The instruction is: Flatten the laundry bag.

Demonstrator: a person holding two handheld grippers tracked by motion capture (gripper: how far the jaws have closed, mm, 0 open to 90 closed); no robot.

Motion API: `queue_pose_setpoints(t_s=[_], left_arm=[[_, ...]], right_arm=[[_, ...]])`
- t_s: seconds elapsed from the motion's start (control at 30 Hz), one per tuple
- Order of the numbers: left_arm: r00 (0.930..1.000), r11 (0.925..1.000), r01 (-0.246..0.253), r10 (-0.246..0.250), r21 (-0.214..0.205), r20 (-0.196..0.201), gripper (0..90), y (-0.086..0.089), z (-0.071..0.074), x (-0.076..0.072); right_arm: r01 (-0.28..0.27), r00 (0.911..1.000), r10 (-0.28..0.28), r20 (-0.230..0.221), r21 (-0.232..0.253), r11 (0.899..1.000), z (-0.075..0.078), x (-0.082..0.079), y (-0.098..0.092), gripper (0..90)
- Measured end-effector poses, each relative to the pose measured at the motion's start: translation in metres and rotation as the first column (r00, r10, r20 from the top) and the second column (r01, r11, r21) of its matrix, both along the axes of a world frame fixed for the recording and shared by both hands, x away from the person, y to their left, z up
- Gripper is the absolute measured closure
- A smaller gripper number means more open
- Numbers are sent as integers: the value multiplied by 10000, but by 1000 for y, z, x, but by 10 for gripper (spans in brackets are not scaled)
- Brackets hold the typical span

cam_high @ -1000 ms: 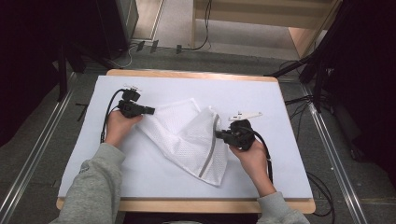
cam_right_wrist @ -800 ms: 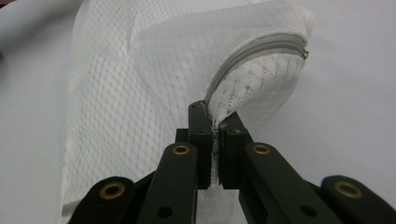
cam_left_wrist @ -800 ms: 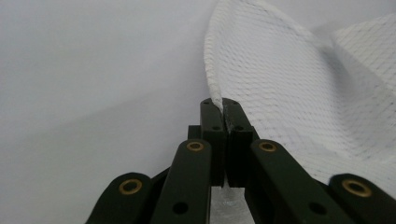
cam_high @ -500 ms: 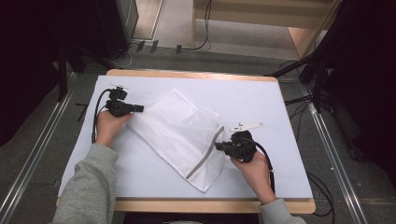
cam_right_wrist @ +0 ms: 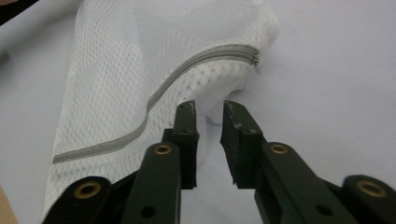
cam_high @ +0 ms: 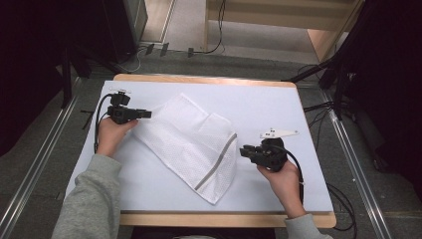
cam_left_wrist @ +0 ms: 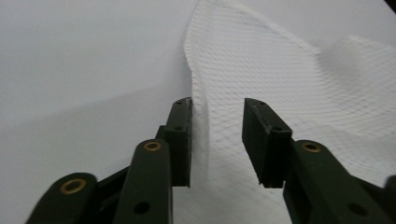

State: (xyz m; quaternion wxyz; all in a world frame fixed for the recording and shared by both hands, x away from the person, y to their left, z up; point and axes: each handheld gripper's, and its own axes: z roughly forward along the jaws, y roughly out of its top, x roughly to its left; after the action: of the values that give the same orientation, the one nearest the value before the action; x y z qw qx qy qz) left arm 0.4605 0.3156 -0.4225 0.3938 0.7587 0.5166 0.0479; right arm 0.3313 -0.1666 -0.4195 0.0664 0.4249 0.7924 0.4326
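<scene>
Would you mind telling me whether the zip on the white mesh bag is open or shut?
Shut, as far as it shows: on the mesh bag, the grey zip runs as one closed line to its pull at the end, with no gap between its sides.

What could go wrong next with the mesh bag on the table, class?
1. The left gripper has just been opening with the mesh bag edge between its pads; the mesh might snag as it withdraws.
2. The right gripper, also just opening, sits near the zipper; the bag's bunched fold may shift if brushed.
</scene>
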Motion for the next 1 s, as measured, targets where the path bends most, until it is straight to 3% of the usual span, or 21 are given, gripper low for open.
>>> queue_pose_setpoints(t_s=[0.07,0.2,0.37,0.47,0.53,0.73,1.0], left_arm=[[9999,9999,96,-97,80,116,612,-2,6,-6],[9989,9985,428,-435,342,197,598,-9,16,-20],[9979,9991,213,-236,377,602,529,-6,28,-37],[9981,9996,95,-110,252,607,520,-1,32,-46],[9984,9995,147,-162,283,543,522,0,31,-54],[9984,9983,571,-571,-134,14,522,-10,17,-76],[9959,9959,905,-905,4,-2,526,-33,7,-95]], right_arm=[[142,9999,-142,-50,51,9999,3,2,-7,850],[151,9998,-150,-135,102,9998,3,5,-8,886],[-164,9998,162,-149,-97,9998,1,10,2,885],[-384,9990,381,-252,-142,9992,0,13,10,885],[-572,9982,569,-207,-177,9982,-1,15,15,885],[-1002,9949,998,-175,-281,9946,-2,22,33,885],[-1470,9888,1453,-333,-562,9875,-10,36,61,885]])
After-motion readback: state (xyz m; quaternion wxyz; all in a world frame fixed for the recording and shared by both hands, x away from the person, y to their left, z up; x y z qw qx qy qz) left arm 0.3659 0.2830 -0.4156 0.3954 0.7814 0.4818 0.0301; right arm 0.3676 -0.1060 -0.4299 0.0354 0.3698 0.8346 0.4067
